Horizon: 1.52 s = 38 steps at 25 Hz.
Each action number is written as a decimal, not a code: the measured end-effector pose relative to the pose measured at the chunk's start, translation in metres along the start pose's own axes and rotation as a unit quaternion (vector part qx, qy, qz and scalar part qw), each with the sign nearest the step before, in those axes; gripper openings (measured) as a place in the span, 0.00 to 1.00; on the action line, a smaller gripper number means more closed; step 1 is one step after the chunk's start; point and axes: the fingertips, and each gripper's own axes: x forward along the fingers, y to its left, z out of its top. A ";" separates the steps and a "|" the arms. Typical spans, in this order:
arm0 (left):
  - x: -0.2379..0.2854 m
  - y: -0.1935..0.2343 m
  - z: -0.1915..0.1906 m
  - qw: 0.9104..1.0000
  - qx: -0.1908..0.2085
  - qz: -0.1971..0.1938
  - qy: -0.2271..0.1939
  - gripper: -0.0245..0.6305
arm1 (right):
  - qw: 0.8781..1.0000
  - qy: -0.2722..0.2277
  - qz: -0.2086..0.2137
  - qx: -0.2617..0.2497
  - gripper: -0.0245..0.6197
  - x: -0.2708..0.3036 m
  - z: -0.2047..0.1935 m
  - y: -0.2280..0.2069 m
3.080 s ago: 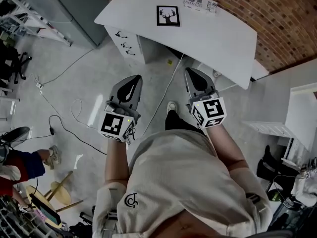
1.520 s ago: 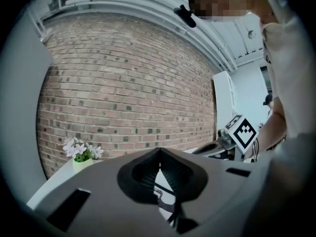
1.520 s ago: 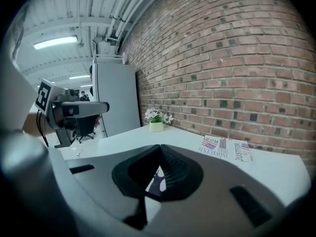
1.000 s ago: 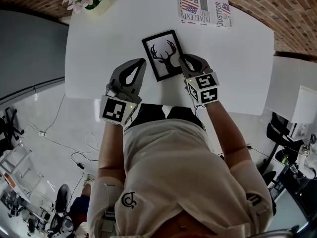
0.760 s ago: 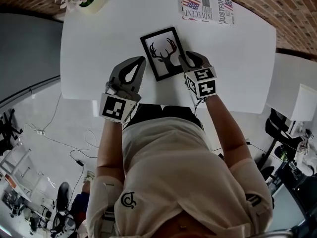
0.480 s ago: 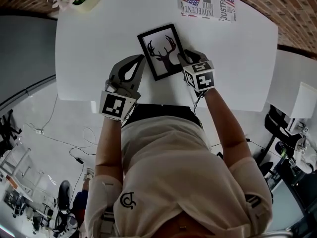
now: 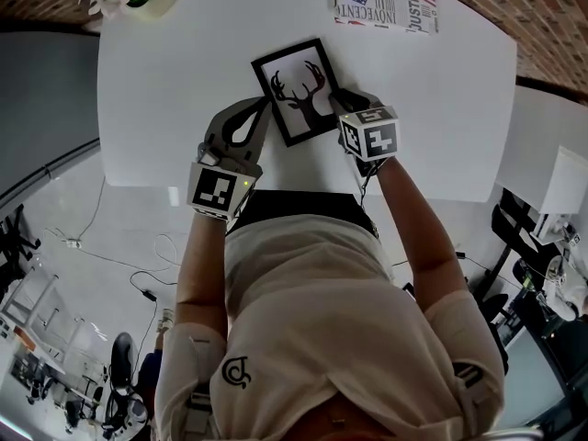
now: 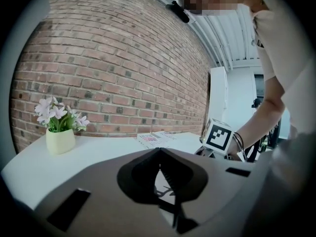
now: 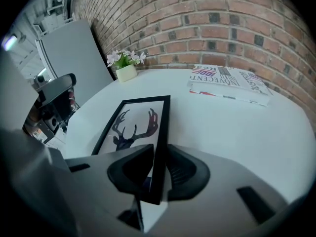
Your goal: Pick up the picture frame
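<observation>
Though the antler-print picture frame lies on the white worktop unlifted, the right claw, its jaws having just been closing, pinches the frame's right edge; the left claw sits clenched and empty at its left edge. The lift remains.

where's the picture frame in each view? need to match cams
Head view: picture frame upper centre, on the white table.
Left gripper view: only a sliver of its print, low centre, through the shut left claw.
Right gripper view: centre-left; its right edge sits inside the right claw, which has just been closing on it.
Shared landmark: flower pot.
</observation>
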 end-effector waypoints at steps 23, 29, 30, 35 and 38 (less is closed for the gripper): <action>-0.037 -0.061 0.004 1.000 0.006 0.031 -0.001 0.06 | 0.998 -0.007 -0.051 0.025 0.16 -0.046 -0.049 -0.003; -0.041 -0.093 -0.006 1.000 0.006 0.025 0.006 0.06 | 0.998 -0.007 -0.050 0.038 0.16 -0.063 -0.080 -0.006; -0.041 -0.099 -0.008 1.000 0.006 0.024 0.007 0.06 | 0.998 -0.007 -0.050 0.039 0.16 -0.065 -0.086 -0.007; -0.042 -0.118 -0.015 1.000 0.009 0.018 0.011 0.06 | 0.997 -0.004 -0.056 0.051 0.16 -0.072 -0.108 -0.012; -0.047 -0.129 -0.021 1.000 0.011 0.016 0.015 0.06 | 0.997 -0.003 -0.058 0.056 0.16 -0.077 -0.121 -0.013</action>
